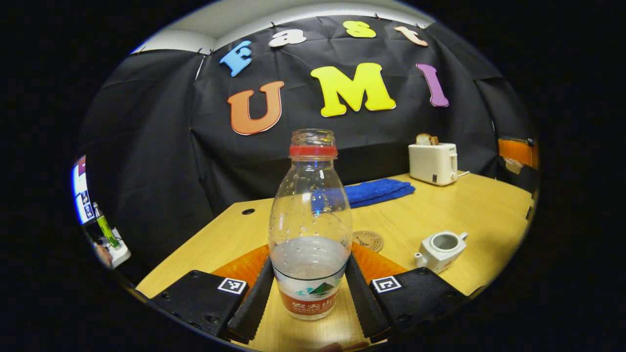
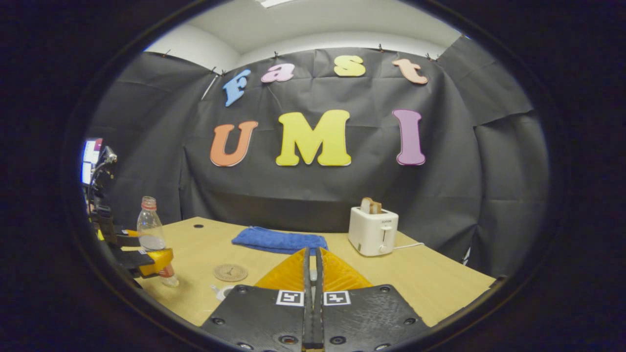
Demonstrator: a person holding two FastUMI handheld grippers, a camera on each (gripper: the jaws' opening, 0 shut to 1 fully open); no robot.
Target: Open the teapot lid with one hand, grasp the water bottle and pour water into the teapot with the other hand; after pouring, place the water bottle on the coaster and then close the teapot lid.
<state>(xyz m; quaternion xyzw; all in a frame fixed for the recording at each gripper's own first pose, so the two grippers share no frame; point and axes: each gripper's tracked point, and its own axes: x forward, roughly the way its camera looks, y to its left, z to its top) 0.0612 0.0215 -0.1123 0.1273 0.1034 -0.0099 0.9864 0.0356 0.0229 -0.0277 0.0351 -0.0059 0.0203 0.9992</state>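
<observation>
A clear water bottle [image 1: 310,230] with a red neck ring and no cap stands on the table, about a third full. My left gripper [image 1: 308,274] is shut on its lower body, one finger on each side. To the right sits the white teapot [image 1: 440,249] with its top uncovered, and the round coaster [image 1: 368,240] lies behind the bottle. In the right gripper view, my right gripper [image 2: 311,256] is shut, with a pale sliver of the teapot lid [image 2: 311,276] pinched between its fingers. It hangs above the teapot's edge [image 2: 222,292]. The bottle [image 2: 150,225] and coaster [image 2: 230,272] lie to the left.
A folded blue towel [image 1: 376,191] lies at the back of the wooden table [image 1: 489,210], and a white toaster [image 1: 433,163] with bread stands at the back right. The table's left edge runs close to the bottle. A hole [image 1: 248,211] sits in the far left corner.
</observation>
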